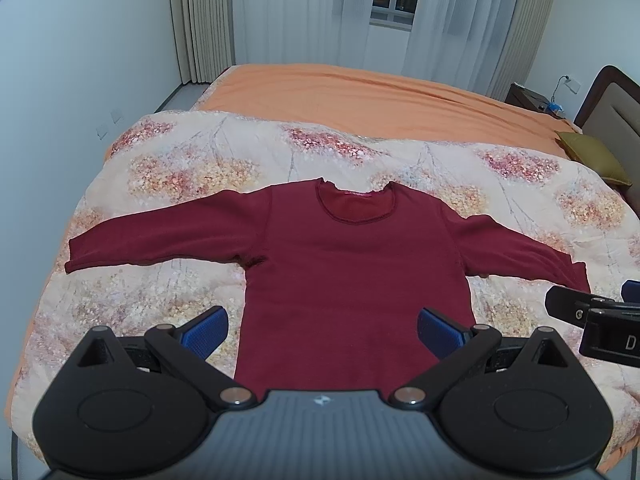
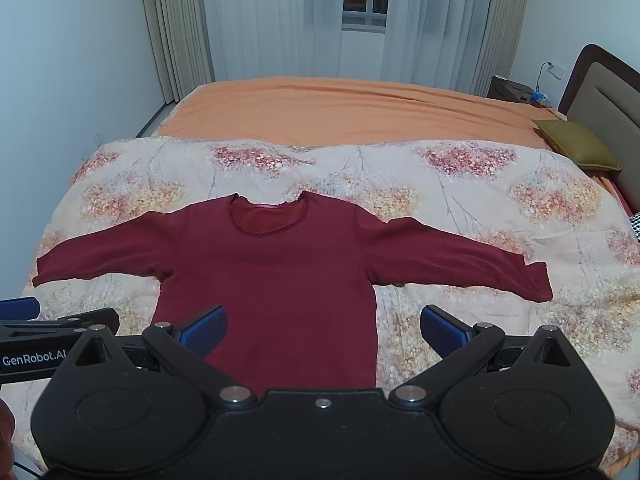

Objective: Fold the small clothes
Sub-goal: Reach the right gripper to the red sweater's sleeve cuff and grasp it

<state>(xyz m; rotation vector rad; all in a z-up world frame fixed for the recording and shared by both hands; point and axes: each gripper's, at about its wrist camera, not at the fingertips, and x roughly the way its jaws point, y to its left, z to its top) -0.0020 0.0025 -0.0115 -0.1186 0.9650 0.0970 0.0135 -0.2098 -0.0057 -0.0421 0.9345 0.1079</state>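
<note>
Both tongs, left and right, gape over the maroon shirt; only the right view shows its whole right sleeve.

Before me the bed wears an orange sheet; a floral quilt covers its near half, an olive pillow at its right edge.

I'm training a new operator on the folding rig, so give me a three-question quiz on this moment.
1. True or false: the left gripper holds the red shirt.
2. How do the shirt's sleeves lie? A) folded over the chest B) spread out to both sides C) hanging off the bed
3. Fill in: the shirt lies on a ____ quilt.

Key:
1. False; both it and the right gripper are open and hold nothing.
2. B
3. Floral
</note>
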